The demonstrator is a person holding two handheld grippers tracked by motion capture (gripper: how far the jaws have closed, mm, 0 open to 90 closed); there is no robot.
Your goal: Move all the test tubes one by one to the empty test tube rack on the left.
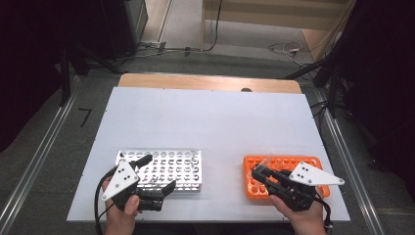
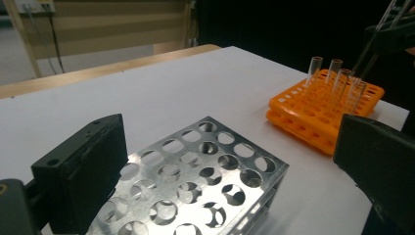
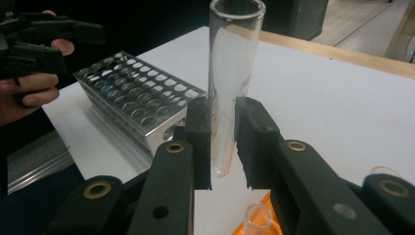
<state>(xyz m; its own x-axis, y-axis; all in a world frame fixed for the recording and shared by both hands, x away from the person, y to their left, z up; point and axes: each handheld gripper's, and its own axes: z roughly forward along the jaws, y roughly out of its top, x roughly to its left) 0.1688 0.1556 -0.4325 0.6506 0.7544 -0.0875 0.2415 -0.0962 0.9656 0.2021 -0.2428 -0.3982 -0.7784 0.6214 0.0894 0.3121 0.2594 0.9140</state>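
Black foam pads on the right gripper (image 3: 222,147) are pinching a clear glass test tube (image 3: 232,73) near its rounded bottom, with the tube standing upright and its open mouth at twelve o'clock in the right gripper view; the tube's base is hanging free, lifted above the orange rack (image 1: 254,188) below. In the high view that right gripper (image 1: 259,172) is sitting at about five o'clock on the table, over the orange rack's near-left corner. From the left gripper view, several more empty tubes (image 2: 337,78) are standing in the orange rack (image 2: 313,117), which is lying at two o'clock from the metal rack (image 2: 205,181). The left gripper (image 1: 164,188) is waiting with its jaws spread wide and holding nothing, framing the near end of the metal rack (image 1: 166,169) at about seven o'clock on the white table (image 1: 205,122). Judging by this layout, the work in hand is carrying the tube across to the metal rack. The grip is low on the glass, so most of the tube is standing tall above the pads; a quick swing could be tipping it sideways in the jaws or letting it slide out. Squeezing harder is risking a crack. Arriving tilted, the tube's bottom could be catching on the rim of a hole and knocking the light metal rack, unless the left gripper is steadying it.
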